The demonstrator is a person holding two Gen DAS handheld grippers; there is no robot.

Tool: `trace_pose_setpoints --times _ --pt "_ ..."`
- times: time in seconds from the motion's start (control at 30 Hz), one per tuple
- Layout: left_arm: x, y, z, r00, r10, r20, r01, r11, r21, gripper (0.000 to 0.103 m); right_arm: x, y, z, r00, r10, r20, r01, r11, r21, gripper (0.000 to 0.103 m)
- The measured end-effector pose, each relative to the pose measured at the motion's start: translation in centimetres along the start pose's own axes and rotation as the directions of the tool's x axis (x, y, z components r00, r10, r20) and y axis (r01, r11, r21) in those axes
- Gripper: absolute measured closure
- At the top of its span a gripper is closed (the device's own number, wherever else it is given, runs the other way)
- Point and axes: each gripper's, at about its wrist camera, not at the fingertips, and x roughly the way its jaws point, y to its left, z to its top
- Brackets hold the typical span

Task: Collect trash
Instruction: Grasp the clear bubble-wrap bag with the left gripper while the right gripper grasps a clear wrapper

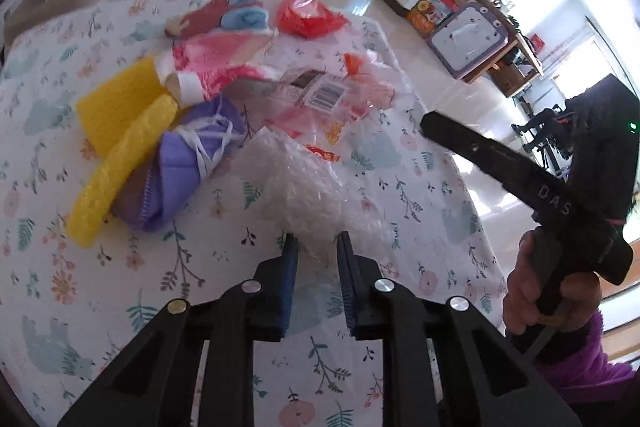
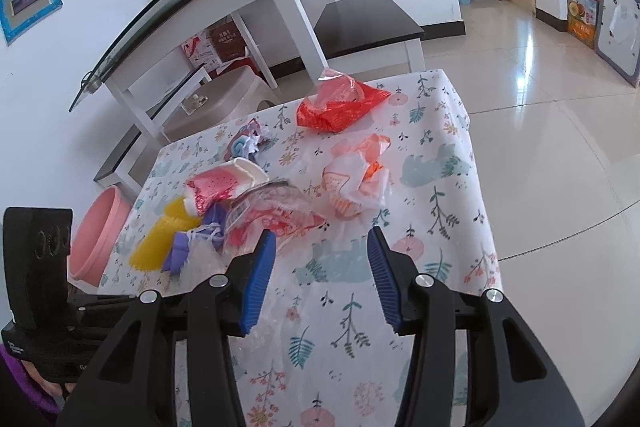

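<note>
The left claw (image 1: 316,247) was clamped on a clear bubble-wrap bag (image 1: 304,183), blue pads pinching its near edge, the bag bulging forward over the floral bench (image 1: 100,287). At ten o'clock from that bag lay the pile: a yellow foam sheet (image 1: 116,115), a purple face mask (image 1: 188,163) with white strings just beside it, and a pink-and-white paper cup (image 1: 208,67) behind them. A clear wrapper with a barcode (image 1: 324,95) sat at twelve o'clock, touching the bag's far side. A red plastic bag (image 1: 308,13) stood well apart at the bench's far edge.

Over on the right, the right claw (image 2: 322,251) hung released, jaws spread wide above the cloth with nothing between them. A crumpled orange-and-white bag (image 2: 356,183) lay at twelve o'clock of it, near but apart. The pile lay at ten o'clock. A pink basin (image 2: 100,235) sat on the floor at nine o'clock, past the bench's left edge.
</note>
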Motion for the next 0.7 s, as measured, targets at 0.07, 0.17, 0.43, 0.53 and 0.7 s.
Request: trace_pose_setpoints --times 0.07,0.17,0.43,0.53,0.7 --pt "-0.7 -0.1 0.0 1.000 0.003 0.022 -0.004 1.000 0.022 0.086 -0.1 0.4 -0.2 1.000 0.016 0.001 -0.016 1.000 -0.004 0.054" --pt "-2.5 -0.2 -0.1 0.998 0.021 0.067 -0.026 0.997 0.070 0.086 -0.2 1.5 -0.2 0.999 0.044 0.004 -0.044 0.999 -0.025 0.054" --pt "-7.5 0.3 -0.8 0.974 0.090 0.208 -0.123 0.981 0.150 0.087 0.9 5.7 1.1 0.998 0.063 0.011 -0.061 0.991 -0.119 0.054" --pt "-8.6 1.4 -0.8 0.969 0.088 0.232 -0.121 0.984 0.134 0.087 2.0 7.1 2.2 0.999 0.028 0.027 -0.023 0.983 -0.181 0.054" --pt "-9.4 2.9 -0.9 0.964 0.087 0.249 -0.117 0.987 0.108 0.087 6.1 6.5 3.2 0.996 -0.081 -0.044 0.069 0.971 -0.229 0.054"
